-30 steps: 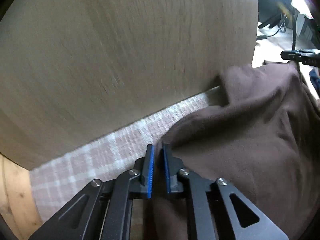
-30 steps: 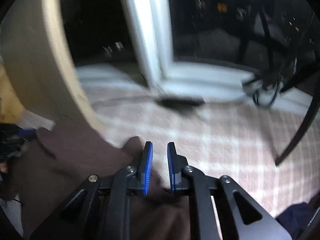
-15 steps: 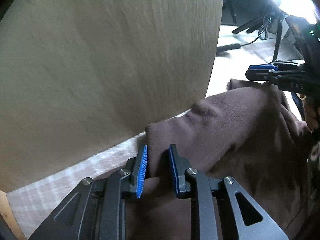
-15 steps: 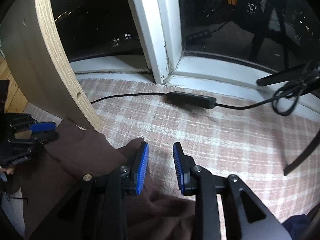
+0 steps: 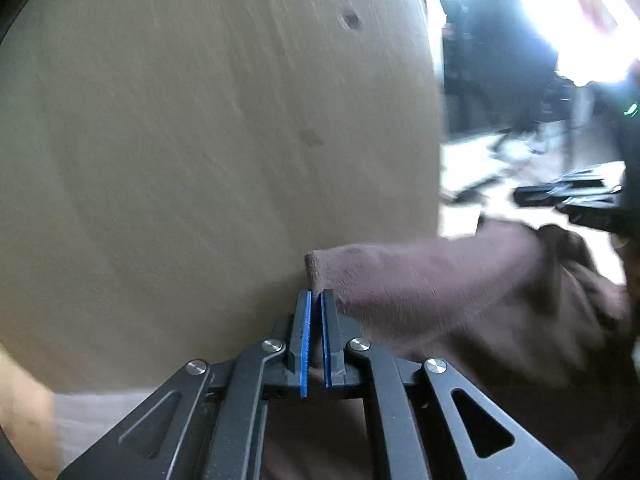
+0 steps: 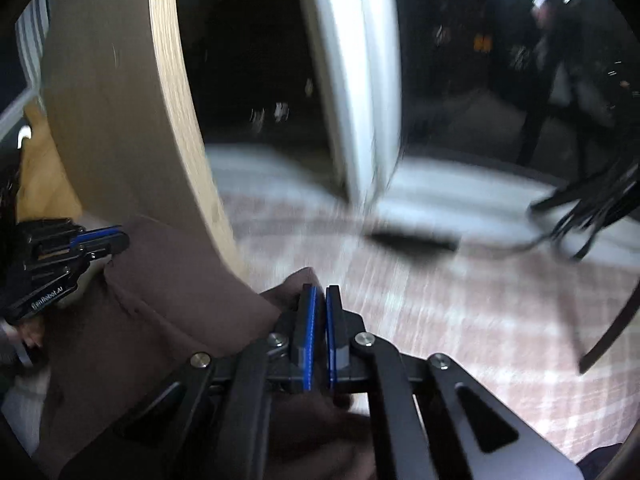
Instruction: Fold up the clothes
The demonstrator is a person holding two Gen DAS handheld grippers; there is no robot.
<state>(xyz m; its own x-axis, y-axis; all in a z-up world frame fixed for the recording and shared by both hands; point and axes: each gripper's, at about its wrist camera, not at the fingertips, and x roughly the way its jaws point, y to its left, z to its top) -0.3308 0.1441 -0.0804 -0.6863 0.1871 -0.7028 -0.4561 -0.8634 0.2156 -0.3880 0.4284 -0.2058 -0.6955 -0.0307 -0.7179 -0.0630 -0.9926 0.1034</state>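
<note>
Two tools: both clamped on one brown garment [image 5: 460, 300], strung between them above the checked rug [image 6: 460, 312].
left tool [image 5: 316, 336]: still closing, cloth corner pinched between the pads.
right tool [image 6: 321, 332]: clenched on a fold of cloth.
hidden: garment's lower part cut off; both views motion-blurred.
change: half a second back both stood wider around the cloth.
text: left tool reads roughly "fanRobot.AI", blurred.
far: wooden panel [image 5: 200, 140], white window frame [image 6: 352, 80].
</note>
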